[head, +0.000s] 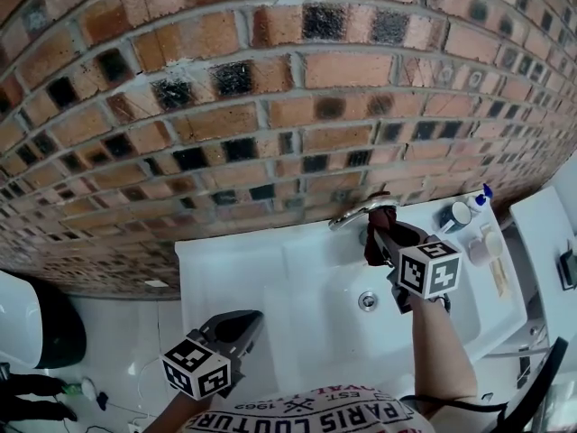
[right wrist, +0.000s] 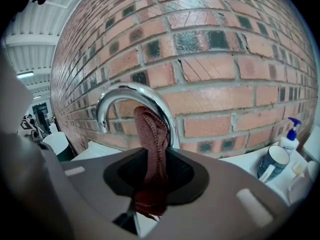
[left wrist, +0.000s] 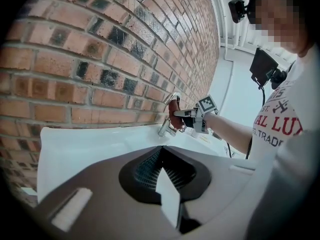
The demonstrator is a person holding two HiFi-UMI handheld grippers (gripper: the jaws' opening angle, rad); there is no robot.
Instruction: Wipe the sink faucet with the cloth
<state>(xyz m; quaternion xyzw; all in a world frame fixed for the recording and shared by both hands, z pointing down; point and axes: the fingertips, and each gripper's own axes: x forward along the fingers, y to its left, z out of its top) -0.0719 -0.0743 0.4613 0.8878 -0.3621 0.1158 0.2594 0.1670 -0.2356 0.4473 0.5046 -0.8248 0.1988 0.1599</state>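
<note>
A curved chrome faucet [head: 353,215] stands at the back of the white sink [head: 234,269], against the brick wall. My right gripper [head: 382,239] is shut on a dark red cloth [head: 377,234] and holds it against the faucet's spout. In the right gripper view the cloth [right wrist: 151,144] rises from the jaws and drapes over the faucet's arch [right wrist: 131,94]. My left gripper [head: 242,325] hangs shut and empty near the sink's front left edge, well away from the faucet [left wrist: 167,126]. From there the cloth [left wrist: 173,110] and right gripper [left wrist: 186,115] show in the distance.
A dark mug [head: 453,216] and a soap pump bottle [head: 483,197] stand on the sink's right ledge, close to the faucet. The drain [head: 368,300] is in the basin below the right gripper. A black bin [head: 50,323] stands on the floor at left.
</note>
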